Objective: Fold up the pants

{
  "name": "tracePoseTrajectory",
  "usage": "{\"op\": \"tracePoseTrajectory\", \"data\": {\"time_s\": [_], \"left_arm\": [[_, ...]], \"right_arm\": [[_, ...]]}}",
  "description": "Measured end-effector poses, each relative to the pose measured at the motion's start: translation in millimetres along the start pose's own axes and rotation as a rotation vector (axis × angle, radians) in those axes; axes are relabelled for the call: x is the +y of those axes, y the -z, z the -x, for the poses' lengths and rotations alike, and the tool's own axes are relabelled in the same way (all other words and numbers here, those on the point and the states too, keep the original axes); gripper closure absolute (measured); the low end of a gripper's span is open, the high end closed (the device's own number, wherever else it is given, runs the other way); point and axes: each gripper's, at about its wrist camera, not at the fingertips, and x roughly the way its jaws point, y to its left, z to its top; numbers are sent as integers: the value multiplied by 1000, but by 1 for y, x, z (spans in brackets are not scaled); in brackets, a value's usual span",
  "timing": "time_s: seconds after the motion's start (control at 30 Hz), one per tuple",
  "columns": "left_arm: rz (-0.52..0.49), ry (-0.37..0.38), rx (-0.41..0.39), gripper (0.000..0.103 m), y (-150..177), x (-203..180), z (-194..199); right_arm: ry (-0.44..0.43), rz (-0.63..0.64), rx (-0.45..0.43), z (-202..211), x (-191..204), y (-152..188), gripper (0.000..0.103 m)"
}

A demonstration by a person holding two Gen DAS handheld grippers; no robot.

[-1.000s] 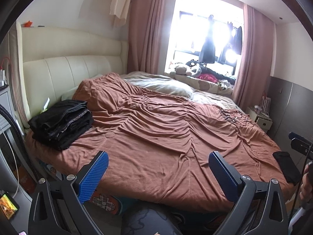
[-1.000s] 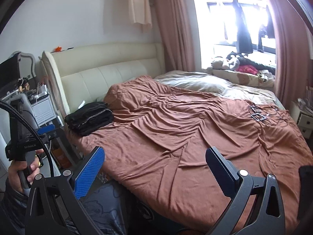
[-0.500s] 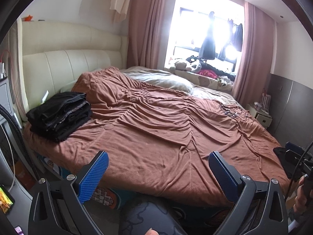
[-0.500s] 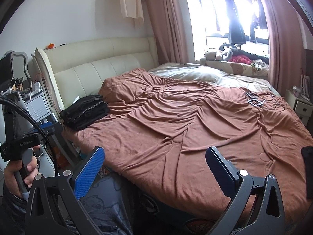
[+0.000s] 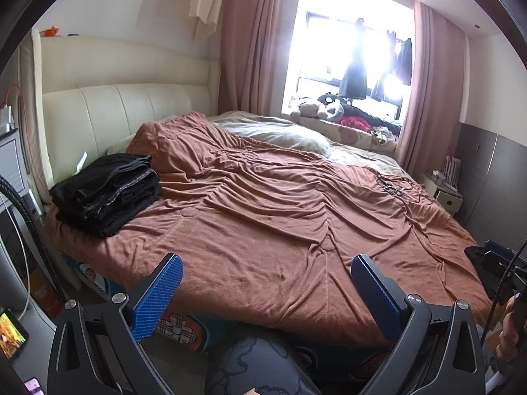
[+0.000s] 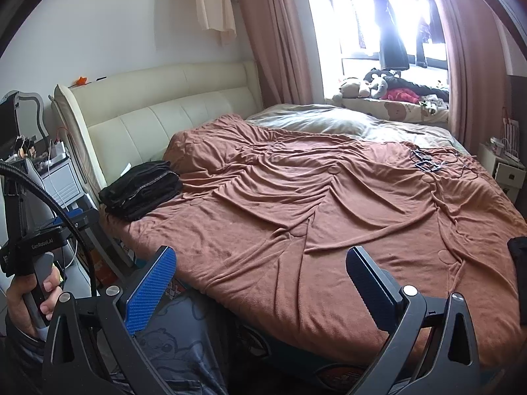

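Both wrist cameras looked across a wide bed covered by a wrinkled brown blanket (image 5: 263,223). The left gripper (image 5: 263,293) and the right gripper (image 6: 260,283) hung just off the near edge of the bed, jaws spread wide and holding nothing.

A folded black stack (image 5: 105,191) lay on the blanket's left corner near the cream headboard (image 5: 125,108); it looked like pants already folded, though how many garments it held could not be told. A second dark item (image 6: 518,263) lay at the blanket's right edge, mostly cut off by the frame, and it may have been the next pair.

Judged from this, the work sat between garments: no cloth was in hand, and the next move called for reaching right to take that dark item and spread it flat on the middle of the blanket.

The blanket's centre offered broad open room. Cables (image 5: 395,186) lay on its far right part, well apart from the grippers, and could snag a spread leg. The near edge dropped to the person's knees, so cloth laid too close might slide off.
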Motion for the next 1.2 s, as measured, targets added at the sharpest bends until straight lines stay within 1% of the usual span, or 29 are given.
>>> {"op": "tracePoseTrajectory", "data": {"time_s": [0.53, 1.2], "left_arm": [[18, 8, -11, 0, -1, 6, 9], [16, 19, -15, 0, -1, 5, 18]], "right_arm": [[-5, -6, -10, 10, -1, 3, 0], [1, -8, -18, 19, 2, 5, 0]]}}
